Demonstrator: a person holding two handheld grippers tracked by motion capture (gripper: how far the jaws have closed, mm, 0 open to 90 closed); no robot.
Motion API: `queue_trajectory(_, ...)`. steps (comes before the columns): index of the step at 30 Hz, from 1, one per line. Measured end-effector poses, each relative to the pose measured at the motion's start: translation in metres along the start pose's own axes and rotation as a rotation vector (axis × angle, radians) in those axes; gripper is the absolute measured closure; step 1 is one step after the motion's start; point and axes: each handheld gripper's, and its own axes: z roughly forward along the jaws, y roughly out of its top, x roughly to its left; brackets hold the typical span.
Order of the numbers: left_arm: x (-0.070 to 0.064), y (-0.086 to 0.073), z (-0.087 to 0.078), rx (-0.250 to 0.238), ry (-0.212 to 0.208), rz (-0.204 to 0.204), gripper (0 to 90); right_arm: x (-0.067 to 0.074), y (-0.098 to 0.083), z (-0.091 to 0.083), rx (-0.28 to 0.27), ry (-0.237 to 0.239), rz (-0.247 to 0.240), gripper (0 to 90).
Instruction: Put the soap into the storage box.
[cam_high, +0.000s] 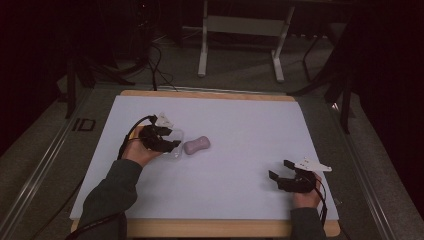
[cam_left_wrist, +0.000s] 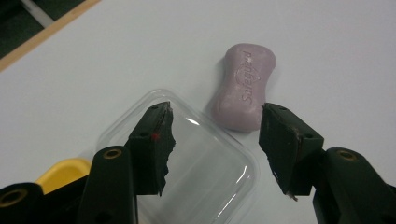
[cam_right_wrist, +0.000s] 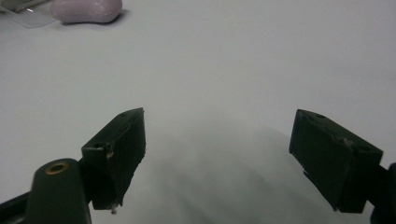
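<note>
A pink, waisted bar of soap lies on the white board, left of centre. Right beside it sits a clear plastic lid or shallow box. My left gripper hangs open just above that clear piece, one jaw over it and the other by the near end of the soap, with nothing held. My right gripper is open near the board's front right, over bare board. From there the soap and the clear piece lie far off.
A yellow object peeks out under the left gripper's body, beside the clear piece. The board rests on a wooden table. Beyond it stand a white table frame and cables on the floor.
</note>
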Motion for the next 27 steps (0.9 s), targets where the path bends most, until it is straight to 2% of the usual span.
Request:
queue_trajectory(4, 0.001, 0.004, 0.006, 0.006, -0.026, 0.006, 42.7, 0.000, 0.000, 0.000, 0.004, 0.001, -0.002, 18.2)
queue_trajectory(11, 0.002, 0.009, 0.016, 0.022, -0.028, 0.011, 42.0, 0.000, 0.000, 0.000, 0.002, 0.001, 0.000, 18.2)
queue_trajectory(20, 0.005, 0.013, 0.026, 0.043, -0.053, 0.000, 41.7, 0.000, 0.000, 0.000, 0.002, 0.003, -0.002, 18.2)
queue_trajectory(27, 0.005, 0.018, 0.035, 0.054, -0.072, 0.013, 37.2, 0.000, 0.000, 0.000, 0.002, 0.004, -0.002, 18.2)
